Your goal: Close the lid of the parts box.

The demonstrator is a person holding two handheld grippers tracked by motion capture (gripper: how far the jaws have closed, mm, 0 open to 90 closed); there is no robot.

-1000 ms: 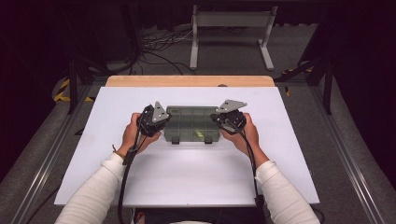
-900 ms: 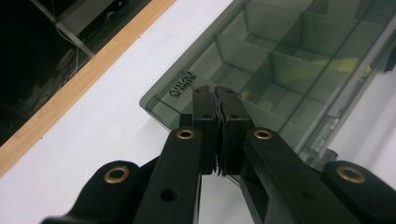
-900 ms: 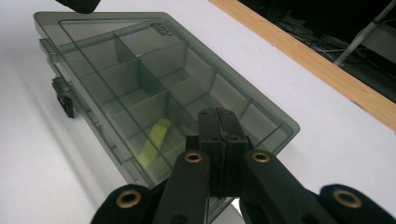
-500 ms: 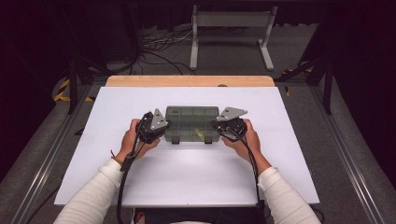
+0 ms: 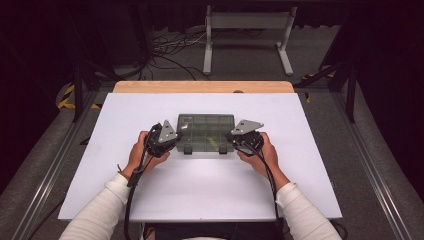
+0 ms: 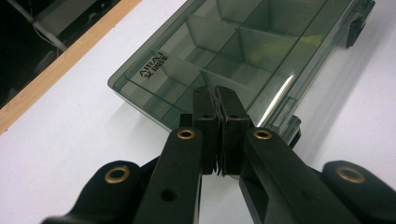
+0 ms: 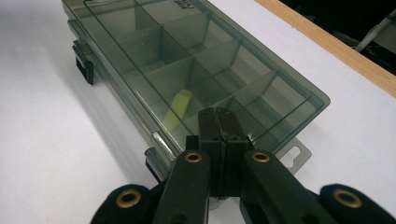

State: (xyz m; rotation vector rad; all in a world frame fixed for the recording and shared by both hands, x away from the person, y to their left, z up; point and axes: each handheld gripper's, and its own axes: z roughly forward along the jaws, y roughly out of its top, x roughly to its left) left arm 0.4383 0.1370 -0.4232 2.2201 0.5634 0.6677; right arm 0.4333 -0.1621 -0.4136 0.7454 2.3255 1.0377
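Because the smoky compartment box (image 5: 205,132) lies closed on the white surface (image 5: 200,200) with its long axis running left to right, each short end faces one pair of tongs. The left tongs (image 6: 218,105) sit pressed together, holding nothing, at its left end, and the right tongs (image 7: 217,122) likewise at its right end. Neither hand looks nearer. A yellow item (image 7: 177,108) lies inside, toward the right.
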